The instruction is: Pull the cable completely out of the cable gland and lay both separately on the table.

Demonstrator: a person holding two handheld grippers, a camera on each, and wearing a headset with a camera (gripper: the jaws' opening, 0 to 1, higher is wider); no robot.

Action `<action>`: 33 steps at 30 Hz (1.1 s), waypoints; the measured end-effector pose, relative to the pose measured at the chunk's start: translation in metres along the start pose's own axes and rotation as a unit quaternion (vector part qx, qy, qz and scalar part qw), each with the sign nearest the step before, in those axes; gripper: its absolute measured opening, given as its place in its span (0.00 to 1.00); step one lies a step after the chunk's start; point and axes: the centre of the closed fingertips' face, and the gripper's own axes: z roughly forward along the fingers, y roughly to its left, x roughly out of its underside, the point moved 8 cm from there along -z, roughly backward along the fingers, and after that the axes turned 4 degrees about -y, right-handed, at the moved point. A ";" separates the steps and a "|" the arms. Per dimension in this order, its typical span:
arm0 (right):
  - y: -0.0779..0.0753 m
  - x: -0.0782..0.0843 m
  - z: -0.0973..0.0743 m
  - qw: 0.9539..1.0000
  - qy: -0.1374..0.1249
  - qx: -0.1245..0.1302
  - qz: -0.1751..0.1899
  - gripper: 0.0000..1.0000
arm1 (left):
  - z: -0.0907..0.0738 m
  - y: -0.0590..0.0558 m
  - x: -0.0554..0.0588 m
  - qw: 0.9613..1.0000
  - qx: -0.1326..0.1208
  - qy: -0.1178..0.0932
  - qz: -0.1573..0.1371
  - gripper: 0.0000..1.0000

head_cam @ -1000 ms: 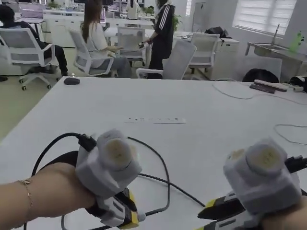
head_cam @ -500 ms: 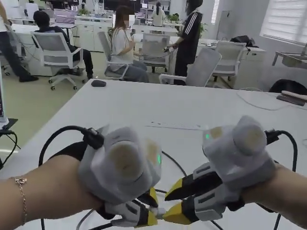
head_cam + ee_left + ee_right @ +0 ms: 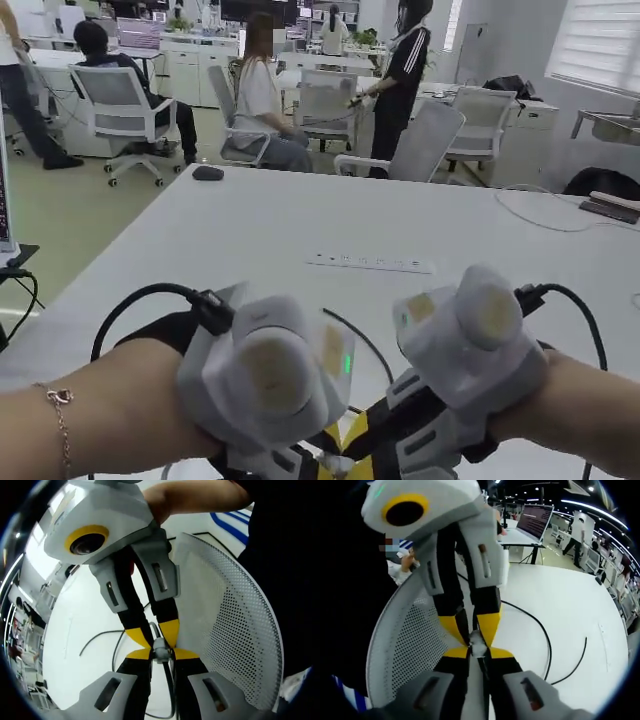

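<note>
Jaws of left gripper (image 3: 161,656) and right gripper (image 3: 479,654), apart 1 second ago, now pinch the cable gland (image 3: 161,648) at 6 o'clock; pulling the cable (image 3: 542,630) can likely start.

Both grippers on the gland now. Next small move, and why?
Likely pull the grippers slowly apart along the cable. The left gripper and right gripper meet tip to tip, both closed at the cable gland, and the black cable running from it lies slack on the table, so it looks not yet pulled out.
</note>
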 end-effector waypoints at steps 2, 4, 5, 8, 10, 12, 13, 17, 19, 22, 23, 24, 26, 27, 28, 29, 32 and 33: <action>-0.001 0.001 -0.001 1.000 0.003 0.018 -0.009 0.11 | 0.001 0.004 0.002 1.000 -0.004 -0.004 -0.004 0.16; -0.001 0.002 -0.003 1.000 0.001 0.031 -0.004 0.11 | 0.002 0.005 0.003 0.999 -0.012 -0.011 -0.039 0.17; -0.002 0.002 -0.004 0.999 0.000 0.043 -0.006 0.11 | 0.002 0.008 0.004 0.999 -0.016 -0.011 -0.039 0.17; 0.000 0.002 -0.005 0.999 0.002 0.053 -0.009 0.11 | 0.003 0.009 0.004 0.998 -0.019 -0.013 -0.050 0.18; 0.001 0.002 -0.006 0.998 0.003 0.057 -0.011 0.11 | 0.004 0.007 0.005 0.998 -0.015 -0.011 -0.056 0.18; 0.002 0.002 -0.005 0.998 0.006 0.058 -0.013 0.11 | 0.004 0.006 0.004 0.998 -0.016 -0.011 -0.057 0.17; 0.003 0.001 -0.005 0.998 0.009 0.059 -0.015 0.11 | 0.004 0.005 0.004 0.998 -0.017 -0.011 -0.056 0.17; 0.008 0.000 0.000 0.997 0.018 0.071 -0.038 0.11 | 0.004 0.005 0.006 0.997 -0.004 -0.003 -0.071 0.16; 0.008 -0.001 0.000 0.993 0.034 0.092 -0.073 0.10 | 0.005 0.009 0.010 0.997 0.003 -0.019 -0.079 0.15; 0.009 -0.003 0.002 0.985 0.046 0.124 -0.114 0.10 | 0.005 0.013 0.017 0.989 0.011 -0.046 -0.141 0.15; 0.010 -0.004 0.002 0.982 0.046 0.140 -0.122 0.10 | 0.003 0.016 0.018 0.988 0.006 -0.046 -0.144 0.15; 0.011 -0.005 0.003 0.979 0.048 0.146 -0.134 0.10 | 0.001 0.016 0.018 0.986 0.010 -0.050 -0.156 0.15; 0.011 -0.007 0.002 0.972 0.050 0.171 -0.156 0.10 | -0.001 0.019 0.019 0.981 0.009 -0.061 -0.185 0.15; 0.011 -0.008 0.002 0.969 0.051 0.178 -0.161 0.10 | -0.002 0.020 0.020 0.977 0.014 -0.066 -0.201 0.15; 0.011 -0.008 0.002 0.965 0.052 0.189 -0.173 0.10 | -0.003 0.022 0.021 0.973 0.015 -0.071 -0.217 0.15; 0.011 -0.009 0.001 0.958 0.056 0.203 -0.194 0.10 | -0.004 0.025 0.022 0.967 0.019 -0.084 -0.239 0.15; 0.014 -0.010 0.001 0.952 0.057 0.216 -0.210 0.11 | -0.006 0.028 0.024 0.951 0.032 -0.105 -0.289 0.15; 0.014 -0.009 0.001 0.952 0.057 0.218 -0.208 0.11 | -0.007 0.029 0.025 0.950 0.028 -0.107 -0.290 0.15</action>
